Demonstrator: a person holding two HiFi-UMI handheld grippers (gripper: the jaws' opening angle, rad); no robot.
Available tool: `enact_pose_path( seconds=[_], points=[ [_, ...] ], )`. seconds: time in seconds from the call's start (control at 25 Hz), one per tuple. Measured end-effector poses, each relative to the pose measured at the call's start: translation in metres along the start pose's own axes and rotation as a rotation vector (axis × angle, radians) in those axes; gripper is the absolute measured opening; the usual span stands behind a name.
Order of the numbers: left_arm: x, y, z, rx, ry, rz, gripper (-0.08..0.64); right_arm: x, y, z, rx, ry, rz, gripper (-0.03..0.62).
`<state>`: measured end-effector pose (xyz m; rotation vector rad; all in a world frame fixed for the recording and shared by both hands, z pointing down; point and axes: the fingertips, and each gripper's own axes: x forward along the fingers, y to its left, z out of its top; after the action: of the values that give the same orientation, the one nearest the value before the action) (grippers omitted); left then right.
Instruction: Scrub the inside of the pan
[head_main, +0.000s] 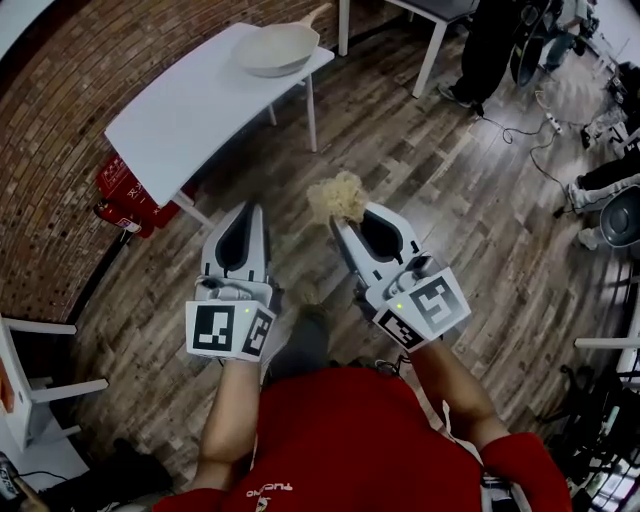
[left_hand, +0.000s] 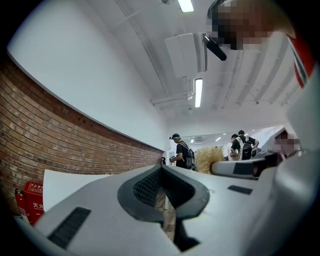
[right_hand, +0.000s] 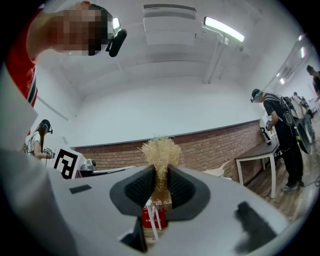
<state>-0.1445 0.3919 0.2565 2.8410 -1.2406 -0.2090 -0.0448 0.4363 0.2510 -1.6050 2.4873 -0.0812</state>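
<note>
A cream pan (head_main: 275, 48) with a wooden handle sits at the far end of a small white table (head_main: 190, 110), well ahead of both grippers. My right gripper (head_main: 341, 222) is shut on a straw-coloured fibre scrubber (head_main: 336, 197), whose tuft (right_hand: 160, 152) sticks up between the jaws in the right gripper view. My left gripper (head_main: 246, 212) is held beside it, jaws closed with nothing between them (left_hand: 162, 172). Both are held in mid-air over the wooden floor, short of the table.
Red fire extinguishers (head_main: 128, 198) stand by the brick wall (head_main: 50, 150) left of the table. A white chair (head_main: 30, 385) is at the left edge. Other people (head_main: 490, 50), chairs and cables occupy the far right.
</note>
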Motion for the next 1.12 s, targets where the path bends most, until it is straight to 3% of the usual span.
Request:
enact_pose_path(
  seconds=[0.68,1.12],
  points=[
    [0.199,0.135,-0.017,0.019,-0.002,-0.038,0.015,0.206,-0.131,-0.003,-0.026,0.009,-0.039,0.075],
    [0.29,0.203,-0.031,-0.021,0.012,-0.03,0.015,0.3,-0.187,-0.012,-0.048,0.037,-0.042,0.075]
  ],
)
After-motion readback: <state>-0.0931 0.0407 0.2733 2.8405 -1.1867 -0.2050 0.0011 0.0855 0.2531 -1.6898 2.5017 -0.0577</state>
